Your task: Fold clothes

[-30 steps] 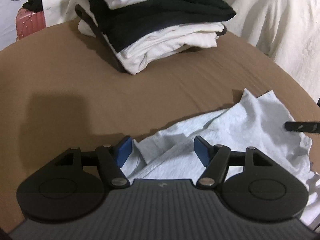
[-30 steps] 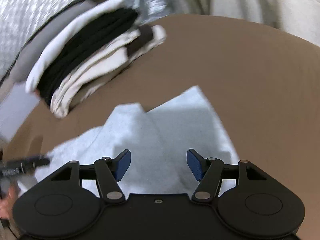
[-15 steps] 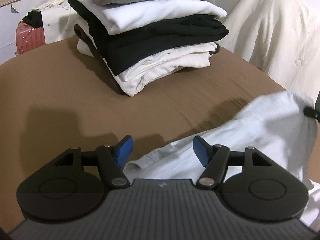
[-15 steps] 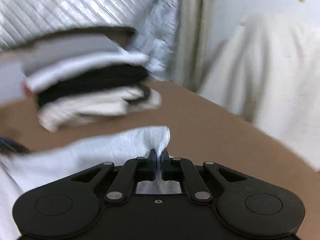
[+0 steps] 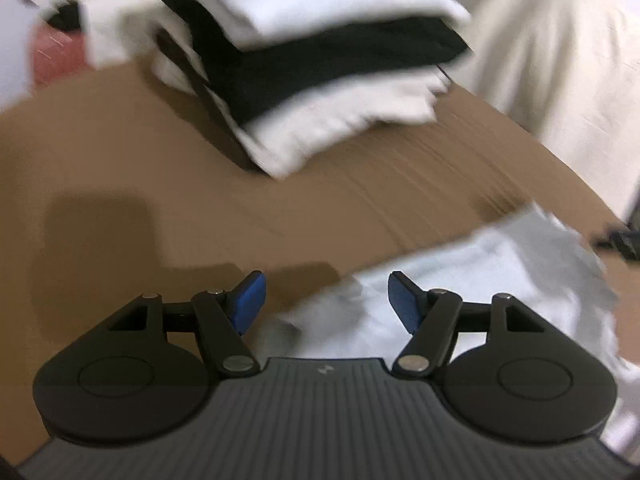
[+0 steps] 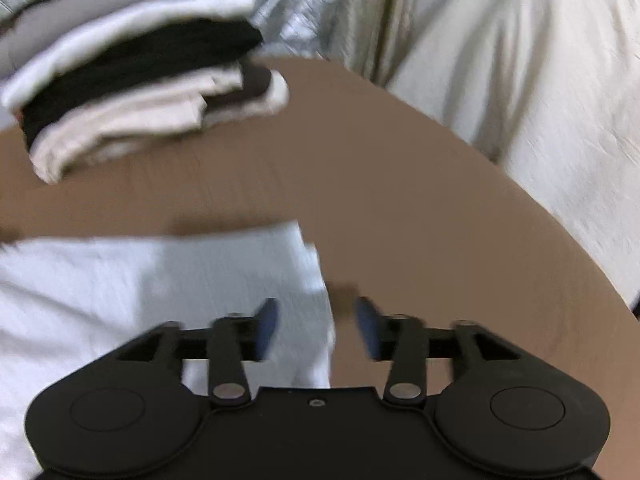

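A pale grey-white garment (image 5: 472,280) lies on the brown table, ahead and to the right in the left wrist view. My left gripper (image 5: 324,300) is open and empty just above its near left edge. In the right wrist view the same garment (image 6: 160,280) spreads flat to the left. My right gripper (image 6: 316,328) is open over the garment's right edge, holding nothing. Both views are blurred by motion.
A stack of folded white, black and grey clothes (image 5: 320,72) sits at the far side of the brown table (image 5: 120,168); it also shows in the right wrist view (image 6: 132,72). Cream fabric (image 6: 540,80) hangs beyond the table's right edge. A pink suitcase (image 5: 56,56) stands far left.
My right gripper, shut on the garment's edge half a second ago, has opened and let it drop flat on the table. The left gripper stayed open and shifted slightly.
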